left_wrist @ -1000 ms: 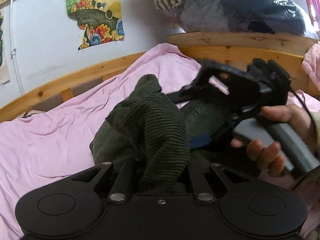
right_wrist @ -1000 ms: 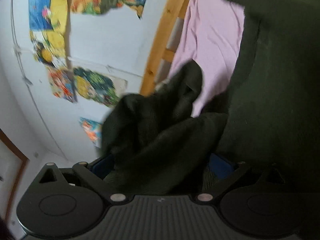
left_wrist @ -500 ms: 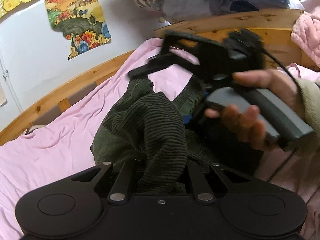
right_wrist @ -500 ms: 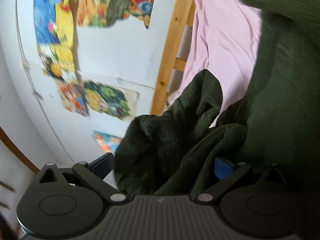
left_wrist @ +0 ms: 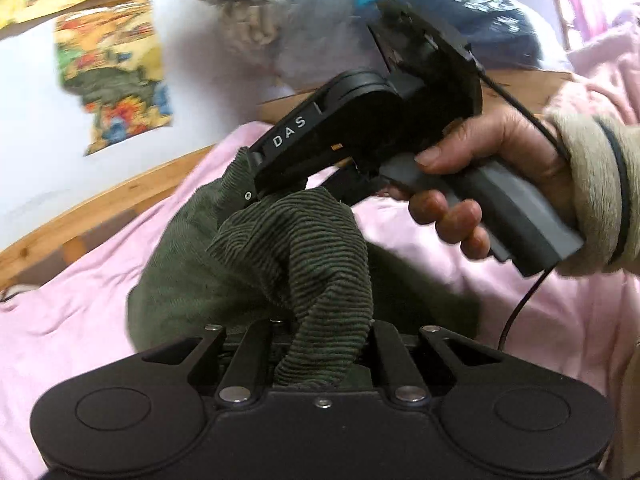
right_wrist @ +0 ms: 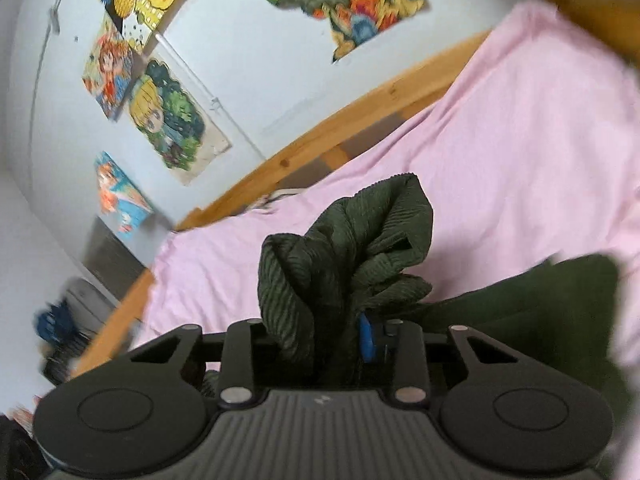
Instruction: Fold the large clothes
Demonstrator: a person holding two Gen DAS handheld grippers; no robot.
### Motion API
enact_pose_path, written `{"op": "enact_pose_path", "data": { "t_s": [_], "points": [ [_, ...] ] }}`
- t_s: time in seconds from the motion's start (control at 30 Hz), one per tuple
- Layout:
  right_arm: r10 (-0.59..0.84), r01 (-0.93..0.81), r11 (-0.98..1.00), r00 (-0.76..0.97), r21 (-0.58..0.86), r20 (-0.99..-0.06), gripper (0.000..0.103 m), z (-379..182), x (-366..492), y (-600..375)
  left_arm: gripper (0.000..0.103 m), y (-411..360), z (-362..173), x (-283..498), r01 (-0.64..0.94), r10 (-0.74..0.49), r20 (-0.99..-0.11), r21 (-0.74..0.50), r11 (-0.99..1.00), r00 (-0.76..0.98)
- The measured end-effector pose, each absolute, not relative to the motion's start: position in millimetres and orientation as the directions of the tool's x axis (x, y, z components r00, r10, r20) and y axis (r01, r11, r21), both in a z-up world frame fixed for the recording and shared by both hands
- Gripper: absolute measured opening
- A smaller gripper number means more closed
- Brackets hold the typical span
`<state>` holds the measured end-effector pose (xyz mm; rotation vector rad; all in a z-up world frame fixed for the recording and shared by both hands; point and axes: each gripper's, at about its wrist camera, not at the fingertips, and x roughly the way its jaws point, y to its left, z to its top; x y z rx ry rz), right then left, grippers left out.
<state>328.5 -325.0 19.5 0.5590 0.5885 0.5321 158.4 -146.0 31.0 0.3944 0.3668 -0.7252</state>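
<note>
Left gripper (left_wrist: 320,344): jaws nearly shut, pinching a bunched fold of the garment (left_wrist: 296,248), dark green ribbed cloth that rises out of the jaws and droops toward the far side. Right gripper (right_wrist: 332,340): jaws closing on another bunch of the same cloth, which stands up between them in a crumpled peak; a blue pad (right_wrist: 366,338) shows beside the cloth, and the fabric looks caught. From the left wrist view the right gripper sits just beyond the left, up and to the right, its nose touching or just over the cloth heap. The person's right hand (left_wrist: 480,184) wraps the grey handle, fingers curled under, thumb on top, a beige fuzzy sleeve (left_wrist: 600,184) at the wrist and a black cable (left_wrist: 520,312) trailing down. Both tools point somewhat downward toward the bed. The rest of the garment lies in a loose heap on the pink sheet (left_wrist: 80,312), more of it spreading off to the right in the right wrist view. Wooden bed rail (right_wrist: 320,136) runs along the far side; posters (right_wrist: 172,120) on the white wall behind. Progress, as I judge it: early. No flat panel, no straight edge, no fold visible, only two grips on a rumpled mass. Left to do: lift and spread the cloth, lay it flat, then make the folds.
</note>
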Motion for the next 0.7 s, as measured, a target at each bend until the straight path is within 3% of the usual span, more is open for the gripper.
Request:
{"op": "enact_pose_path", "data": {
  "t_s": [0.33, 0.43, 0.5, 0.53, 0.7],
  "points": [
    [0.461, -0.089, 0.799, 0.726, 0.595, -0.510, 0.034, -42.8, 301.2, -382.8, 0.015, -203.6, -13.2, 179.4, 0.806, -0.609, -0.578, 0.156, 0.571, 0.543],
    [0.469, -0.087, 0.794, 0.717, 0.601, -0.516, 0.036, -59.5, 299.3, -389.1, 0.030, -201.8, -9.3, 177.2, 0.812, -0.624, -0.570, 0.141, 0.567, 0.534],
    [0.471, -0.120, 0.811, 0.714, 0.572, -0.518, 0.038, -58.7, 297.0, -384.6, 0.050, -189.8, -1.7, 175.0, 0.818, -0.658, -0.553, 0.075, 0.571, 0.510],
    [0.473, -0.132, 0.817, 0.711, 0.561, -0.521, 0.038, -57.1, 295.9, -382.4, 0.054, -180.5, 2.6, 174.1, 0.823, -0.685, -0.537, 0.029, 0.567, 0.492],
    [0.456, -0.143, 0.841, 0.707, 0.522, -0.541, 0.038, -51.8, 294.6, -374.9, 0.080, -114.5, 16.9, 159.8, 0.795, -0.782, -0.392, -0.176, 0.581, 0.485]
  ]
}}
